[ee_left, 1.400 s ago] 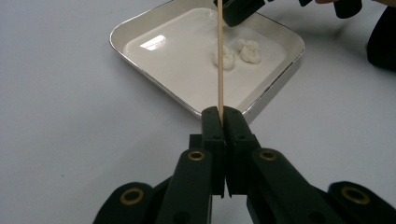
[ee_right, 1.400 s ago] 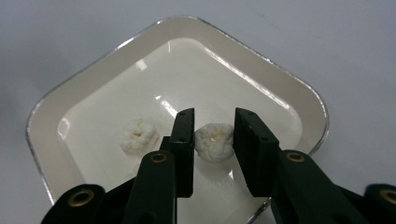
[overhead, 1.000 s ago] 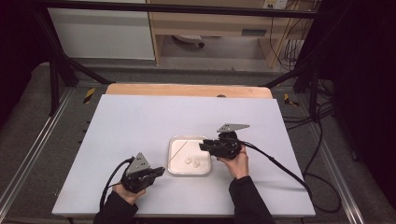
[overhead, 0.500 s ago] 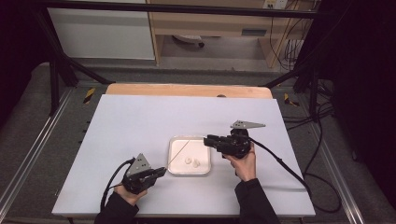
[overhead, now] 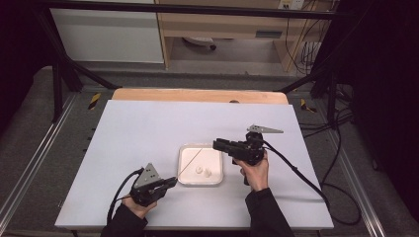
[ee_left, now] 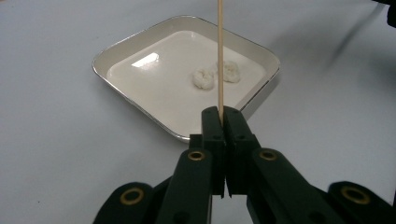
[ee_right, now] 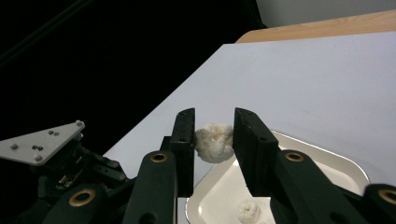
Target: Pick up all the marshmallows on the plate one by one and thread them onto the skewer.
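My right gripper (ee_right: 214, 135) has lifted a white puffy marshmallow (ee_right: 214, 142) off the white square tray (overhead: 188, 180), clamped; my left gripper (ee_left: 223, 122) pinches a thin wooden skewer (ee_left: 219, 60), ready for threading.

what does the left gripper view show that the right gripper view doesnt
The left gripper view shows the left gripper shut on a thin wooden skewer, which runs up across two white lumps lying in the tray.

The right gripper view shows the right gripper shut on a white marshmallow-like lump, lifted above the tray, with the wooden table edge farther off.

Both show the white square tray on the pale table top, with a white lump inside it.
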Available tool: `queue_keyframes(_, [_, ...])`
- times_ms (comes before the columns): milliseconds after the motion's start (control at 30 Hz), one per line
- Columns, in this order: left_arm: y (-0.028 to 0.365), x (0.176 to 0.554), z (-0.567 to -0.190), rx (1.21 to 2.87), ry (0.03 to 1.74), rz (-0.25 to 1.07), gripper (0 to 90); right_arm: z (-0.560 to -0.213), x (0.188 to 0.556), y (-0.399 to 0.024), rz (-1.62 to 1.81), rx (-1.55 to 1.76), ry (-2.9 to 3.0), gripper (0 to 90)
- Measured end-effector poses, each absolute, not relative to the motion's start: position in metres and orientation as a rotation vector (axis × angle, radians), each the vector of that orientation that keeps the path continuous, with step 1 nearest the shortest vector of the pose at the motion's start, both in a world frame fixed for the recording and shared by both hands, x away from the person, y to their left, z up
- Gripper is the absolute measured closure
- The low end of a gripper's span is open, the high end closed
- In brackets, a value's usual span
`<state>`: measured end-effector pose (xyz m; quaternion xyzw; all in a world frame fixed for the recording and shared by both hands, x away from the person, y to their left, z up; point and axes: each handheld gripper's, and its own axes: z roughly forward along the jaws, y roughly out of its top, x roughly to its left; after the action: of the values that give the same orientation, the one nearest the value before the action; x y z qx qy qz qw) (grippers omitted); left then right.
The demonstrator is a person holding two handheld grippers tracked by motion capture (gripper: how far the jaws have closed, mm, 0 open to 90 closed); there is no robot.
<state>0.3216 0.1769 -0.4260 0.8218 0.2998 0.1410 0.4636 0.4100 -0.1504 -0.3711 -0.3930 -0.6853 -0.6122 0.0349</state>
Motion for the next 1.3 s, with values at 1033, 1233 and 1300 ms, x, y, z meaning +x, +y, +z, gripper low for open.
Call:
queue_keyframes(1033, [0.172, 0.319, -0.426, 2.002, 0.708, 0.351, 88.6, -0.386, 0.414, -0.128, -1.838, -1.157, -1.984, 72.7])
queue_keyframes(1233, [0.17, 0.319, -0.426, 1.997, 0.708, 0.348, 88.6, -0.391, 0.412, -0.124, -1.811, -1.148, -1.986, 74.1])
queue_keyframes(1300, [0.17, 0.319, -0.426, 1.994, 0.712, 0.348, 88.6, -0.394, 0.412, -0.122, -1.801, -1.143, -1.991, 74.3])
